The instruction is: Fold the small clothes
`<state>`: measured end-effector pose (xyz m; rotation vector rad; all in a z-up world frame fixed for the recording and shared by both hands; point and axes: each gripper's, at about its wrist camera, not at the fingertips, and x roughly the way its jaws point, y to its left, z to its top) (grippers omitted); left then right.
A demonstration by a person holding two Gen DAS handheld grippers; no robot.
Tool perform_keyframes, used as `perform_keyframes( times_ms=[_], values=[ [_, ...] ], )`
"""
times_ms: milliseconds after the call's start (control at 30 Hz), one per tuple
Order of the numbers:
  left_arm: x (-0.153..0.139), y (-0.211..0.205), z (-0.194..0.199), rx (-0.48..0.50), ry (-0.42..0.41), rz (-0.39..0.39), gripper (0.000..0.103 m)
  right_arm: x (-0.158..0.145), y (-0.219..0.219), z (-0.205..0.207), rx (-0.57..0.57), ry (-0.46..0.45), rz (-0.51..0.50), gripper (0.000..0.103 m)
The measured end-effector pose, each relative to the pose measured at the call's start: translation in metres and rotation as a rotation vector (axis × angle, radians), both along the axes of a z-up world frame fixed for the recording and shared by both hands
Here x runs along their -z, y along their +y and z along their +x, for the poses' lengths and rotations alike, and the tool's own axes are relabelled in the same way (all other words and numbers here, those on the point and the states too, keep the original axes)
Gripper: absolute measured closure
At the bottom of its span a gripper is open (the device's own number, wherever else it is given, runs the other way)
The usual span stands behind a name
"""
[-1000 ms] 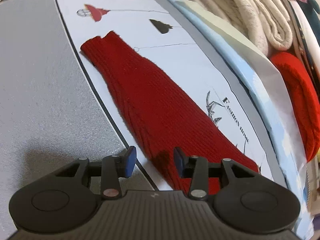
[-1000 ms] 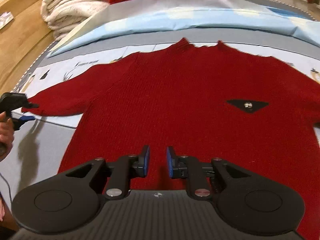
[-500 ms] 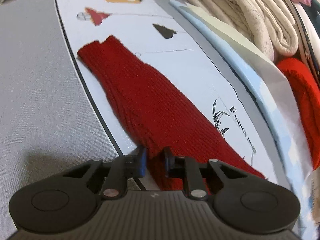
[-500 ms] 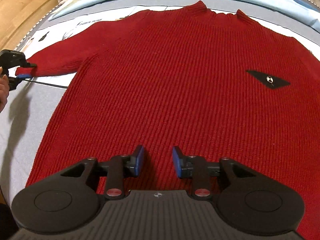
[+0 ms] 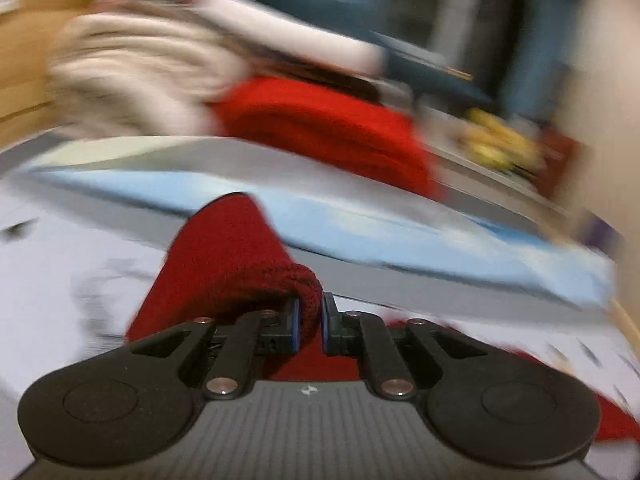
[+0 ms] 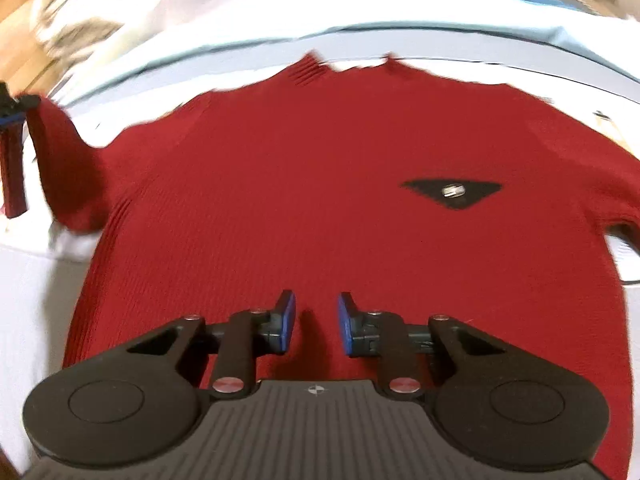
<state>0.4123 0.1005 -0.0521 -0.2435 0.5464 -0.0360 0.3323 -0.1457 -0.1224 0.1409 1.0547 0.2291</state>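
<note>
left hand-held gripper (image 5: 308, 326) pinching sleeve cuff (image 5: 304, 284)

Sweater (image 6: 320, 208): I see dark red ribbed knit.
Patch (image 6: 452, 192) on sweater's chest: black triangle, small silver mark.
Gripper pads (image 6: 288, 322): blue on black.
Folded knit (image 5: 332, 128) behind sweater: brighter red.
Towels (image 5: 132, 76) beside it: cream.

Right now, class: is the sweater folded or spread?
Mostly spread: the sweater lies flat; only its sleeve is lifted by the left gripper.
</note>
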Motion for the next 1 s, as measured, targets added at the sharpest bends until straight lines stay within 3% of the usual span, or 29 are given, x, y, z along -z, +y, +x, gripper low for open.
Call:
perform_keyframes(
  times_ms=[100,200,300,467,567,667,767,867,933,967,1000],
  values=[
    [0.013,-0.054,0.002,0.301,0.090,-0.049,0.086,0.000,-0.017,0.008,0.068,0.008,0.025,0.078],
    [0.015,-0.058,0.000,0.341,0.106,-0.049,0.083,0.000,-0.033,0.016,0.118,0.013,0.067,0.074],
    [0.017,-0.028,0.011,0.223,0.128,-0.084,0.080,-0.001,-0.048,0.020,0.171,0.023,0.118,0.072],
    [0.046,0.006,0.035,-0.008,0.312,0.034,0.080,0.004,-0.065,0.028,0.246,0.045,0.183,0.068],
    [0.063,0.024,0.046,-0.088,0.427,0.011,0.080,0.016,-0.079,0.034,0.318,0.086,0.255,0.065],
    [0.067,0.038,0.047,-0.110,0.461,-0.055,0.080,0.027,-0.089,0.036,0.413,0.136,0.283,0.065],
    [0.066,0.039,0.047,-0.092,0.451,-0.023,0.080,0.041,-0.103,0.035,0.521,0.186,0.351,0.065],
    [0.067,0.035,0.047,-0.076,0.446,0.007,0.080,0.042,-0.109,0.036,0.569,0.159,0.388,0.066],
    [0.068,0.035,0.046,-0.076,0.445,0.004,0.080,0.043,-0.114,0.039,0.590,0.142,0.391,0.074],
    [0.067,0.035,0.044,-0.075,0.444,0.002,0.080,0.043,-0.116,0.041,0.591,0.134,0.388,0.090],
    [0.066,0.036,0.044,-0.076,0.441,0.000,0.080,0.042,-0.118,0.042,0.591,0.118,0.394,0.093]
  ],
)
